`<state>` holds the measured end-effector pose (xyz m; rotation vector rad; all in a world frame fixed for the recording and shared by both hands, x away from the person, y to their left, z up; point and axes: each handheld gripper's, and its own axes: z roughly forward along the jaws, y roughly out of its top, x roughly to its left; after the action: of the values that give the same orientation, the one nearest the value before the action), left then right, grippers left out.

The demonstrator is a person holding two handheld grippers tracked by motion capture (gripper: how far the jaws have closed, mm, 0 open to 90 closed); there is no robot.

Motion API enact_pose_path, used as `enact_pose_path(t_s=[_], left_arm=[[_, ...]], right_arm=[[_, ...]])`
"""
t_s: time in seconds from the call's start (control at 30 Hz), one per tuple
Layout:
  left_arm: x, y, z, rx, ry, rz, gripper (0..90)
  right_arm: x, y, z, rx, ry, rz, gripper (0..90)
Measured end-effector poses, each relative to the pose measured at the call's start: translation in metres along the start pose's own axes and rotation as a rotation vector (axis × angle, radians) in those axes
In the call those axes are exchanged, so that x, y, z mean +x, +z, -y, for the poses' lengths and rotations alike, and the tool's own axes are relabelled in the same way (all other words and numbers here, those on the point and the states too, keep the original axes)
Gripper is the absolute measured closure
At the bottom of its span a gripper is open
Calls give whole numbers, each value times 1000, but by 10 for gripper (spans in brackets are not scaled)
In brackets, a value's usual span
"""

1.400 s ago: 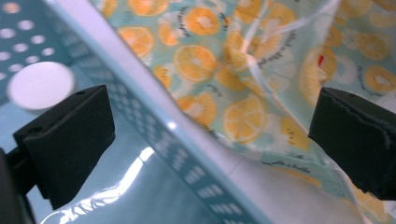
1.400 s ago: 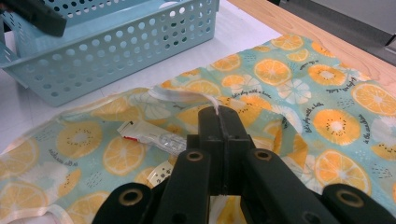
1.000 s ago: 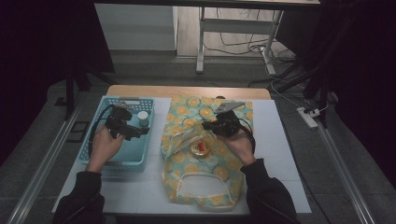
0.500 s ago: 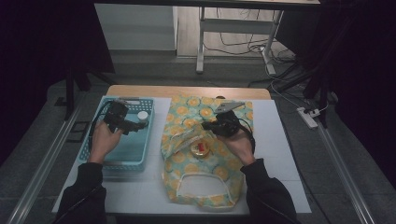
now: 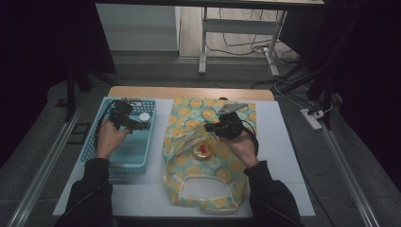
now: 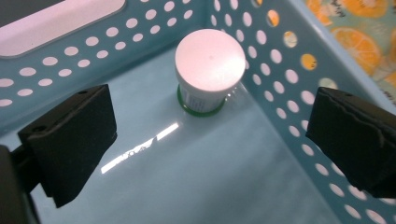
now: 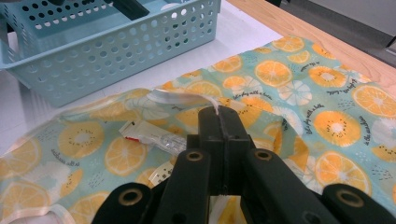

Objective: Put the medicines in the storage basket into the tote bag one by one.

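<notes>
My left gripper [image 5: 138,124] hangs inside the light blue perforated basket [image 5: 124,163]. Its jaws are open with nothing between them [image 6: 212,119]. Just beyond the jaws, a small jar with a white lid [image 6: 210,69] and a green base stands upright in the basket's far corner [image 5: 144,116]. My right gripper [image 5: 211,126] is shut on the white-trimmed edge of a cloth bag printed with orange slices [image 5: 203,175], lifting that edge slightly [image 7: 218,113]. A small white and red tube [image 7: 148,135] lies under the raised edge, and a small round item with red [image 5: 202,150] rests there too.
The basket and bag lie on a white mat [image 5: 283,156] over a wooden table [image 5: 189,92]. The basket wall [image 7: 126,51] stands just left of the bag. Beyond the table are a metal frame's legs [image 5: 203,42], cables and a power strip [image 5: 312,118] on the floor.
My left gripper has shifted slightly within the basket and now points at the white-lidded jar. The right gripper has held the bag's edge in the same place.
</notes>
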<state>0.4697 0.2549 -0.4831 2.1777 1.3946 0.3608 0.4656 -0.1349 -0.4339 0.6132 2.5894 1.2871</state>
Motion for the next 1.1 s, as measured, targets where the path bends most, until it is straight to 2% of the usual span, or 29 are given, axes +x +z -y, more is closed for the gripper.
enact_pose_path(t_s=[0.13,0.33,0.57,0.67,0.73,0.97,1.1], left_arm=[[0,4,-4,4,10,4,25],[0,10,-12,26,29,-25,63],[1,15,-17,42,46,-31,183],[3,17,-17,39,42,-23,242],[4,17,-17,31,37,-3,291],[3,24,-22,31,44,25,383],[2,27,-23,42,47,21,434]], right_arm=[[0,0,0,0,0,-1,900],[-1,-1,0,-1,-1,1,900],[-1,-2,0,-4,0,1,900],[-1,-2,0,-4,-1,0,900],[-1,-2,0,-4,-1,0,900],[-2,-2,0,-5,0,-1,900],[-2,-2,0,-5,1,0,900]])
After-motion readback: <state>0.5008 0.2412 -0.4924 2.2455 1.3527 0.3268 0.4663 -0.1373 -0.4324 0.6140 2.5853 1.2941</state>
